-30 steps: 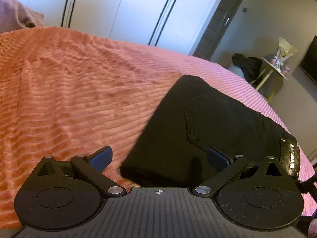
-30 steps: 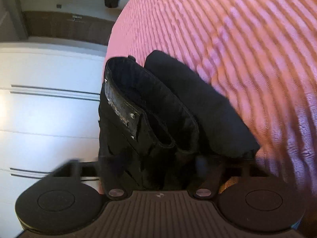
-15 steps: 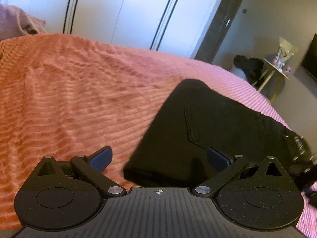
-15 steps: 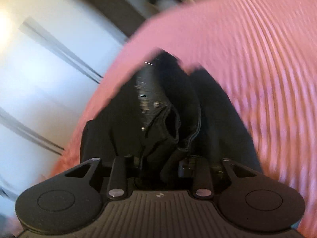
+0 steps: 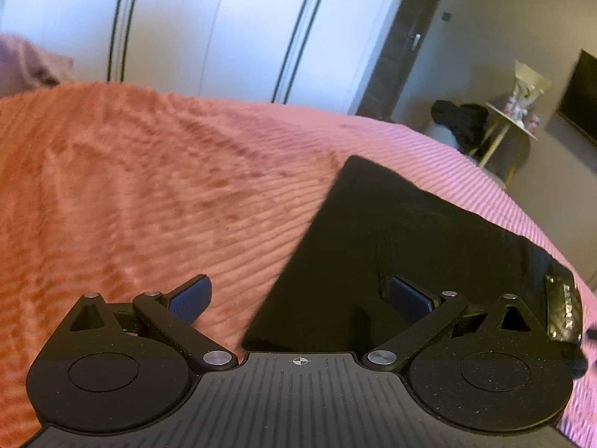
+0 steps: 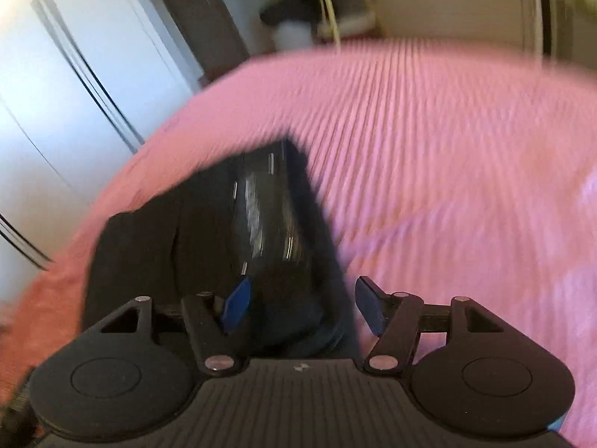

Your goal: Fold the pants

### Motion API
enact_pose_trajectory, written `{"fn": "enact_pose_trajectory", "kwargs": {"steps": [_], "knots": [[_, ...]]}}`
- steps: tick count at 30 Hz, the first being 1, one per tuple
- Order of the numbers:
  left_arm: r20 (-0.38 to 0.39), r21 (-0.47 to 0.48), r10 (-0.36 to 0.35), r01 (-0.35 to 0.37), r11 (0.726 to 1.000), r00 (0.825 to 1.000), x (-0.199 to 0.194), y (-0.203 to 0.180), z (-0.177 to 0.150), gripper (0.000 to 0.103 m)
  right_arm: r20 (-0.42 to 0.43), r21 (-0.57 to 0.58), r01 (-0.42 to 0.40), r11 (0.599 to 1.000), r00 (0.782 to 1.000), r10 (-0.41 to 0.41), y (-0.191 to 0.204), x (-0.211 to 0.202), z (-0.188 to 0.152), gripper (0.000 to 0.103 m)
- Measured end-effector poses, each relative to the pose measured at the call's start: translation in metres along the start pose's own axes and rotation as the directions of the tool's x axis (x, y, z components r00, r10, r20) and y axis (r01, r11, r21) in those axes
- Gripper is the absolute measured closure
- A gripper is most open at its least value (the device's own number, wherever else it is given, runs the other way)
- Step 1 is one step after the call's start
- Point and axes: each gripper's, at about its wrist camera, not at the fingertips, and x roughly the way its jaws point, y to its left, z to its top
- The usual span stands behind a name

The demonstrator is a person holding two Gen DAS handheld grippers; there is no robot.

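The black pants (image 5: 391, 246) lie folded into a compact rectangle on the pink ribbed bedspread (image 5: 149, 194). Their waistband with a shiny label (image 5: 563, 310) is at the right end. My left gripper (image 5: 298, 295) is open and empty, hovering just above the near left corner of the pants. In the right wrist view the pants (image 6: 231, 246) lie flat and blurred, waistband uppermost. My right gripper (image 6: 302, 302) is open, its jaws spread on either side of the waistband end, holding nothing.
White wardrobe doors (image 5: 224, 30) stand behind the bed. A dark door (image 5: 395, 44), a small side table (image 5: 511, 127) with a dark garment (image 5: 459, 119) beside it, and a wall screen (image 5: 582, 97) are at the far right. A pink pillow (image 5: 26, 67) is far left.
My right gripper has opened and let go of the waistband; the pants now lie flat. The right view has swung upward. The left gripper has risen slightly and stayed open.
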Motion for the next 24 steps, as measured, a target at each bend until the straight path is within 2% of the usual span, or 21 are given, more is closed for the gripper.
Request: {"fn": "enact_pose_trajectory", "kwargs": {"steps": [2,4,6,10,12,14,15,16,18,21,24], "knots": [[0.029,0.052,-0.023,0.022,0.998,0.999,0.003,-0.012,0.005,0.0,0.067,-0.062,0.0,0.998,0.998,0.004,0.009,-0.005,0.013,0.043],[0.042,0.121,-0.035,0.03,0.992,0.998,0.013,-0.031,0.016,0.0,0.068,-0.143,-0.048,0.989,0.996,0.058,0.023,0.007,0.029,0.065],[0.034,0.174,-0.043,0.036,0.984,0.998,0.028,-0.05,0.029,0.0,0.05,-0.215,-0.057,0.975,0.996,0.069,0.045,0.025,0.041,0.066],[-0.008,0.23,-0.071,0.071,0.971,0.997,0.063,-0.085,0.05,0.0,0.07,-0.333,-0.004,0.943,0.997,0.029,0.076,0.068,0.055,0.072],[-0.031,0.278,-0.06,0.066,0.958,0.998,0.085,-0.1,0.053,0.0,0.051,-0.4,0.044,0.915,0.998,-0.026,0.083,0.094,0.051,0.072],[-0.079,0.324,-0.023,0.048,0.945,0.997,0.111,-0.11,0.05,0.0,-0.007,-0.455,0.085,0.886,0.995,-0.1,0.081,0.125,0.036,0.072],[-0.109,0.341,-0.008,0.045,0.939,0.994,0.124,-0.113,0.044,0.0,-0.058,-0.44,0.071,0.895,0.993,-0.107,0.07,0.14,0.029,0.071],[-0.114,0.364,-0.002,0.043,0.93,0.993,0.132,-0.116,0.038,0.0,-0.045,-0.416,0.049,0.908,0.996,-0.074,0.057,0.146,0.022,0.07],[-0.072,0.41,0.011,0.019,0.912,0.997,0.137,-0.119,0.021,0.0,0.002,-0.428,0.013,0.904,1.0,-0.014,0.042,0.143,0.01,0.07],[-0.022,0.407,0.0,0.009,0.913,1.0,0.133,-0.115,0.011,0.0,0.003,-0.409,-0.01,0.912,1.0,0.012,0.038,0.144,0.012,0.069],[-0.066,0.387,-0.015,0.039,0.921,0.998,0.119,-0.108,0.017,0.0,-0.036,-0.366,-0.018,0.93,0.999,0.005,0.044,0.132,0.022,0.068]]}}
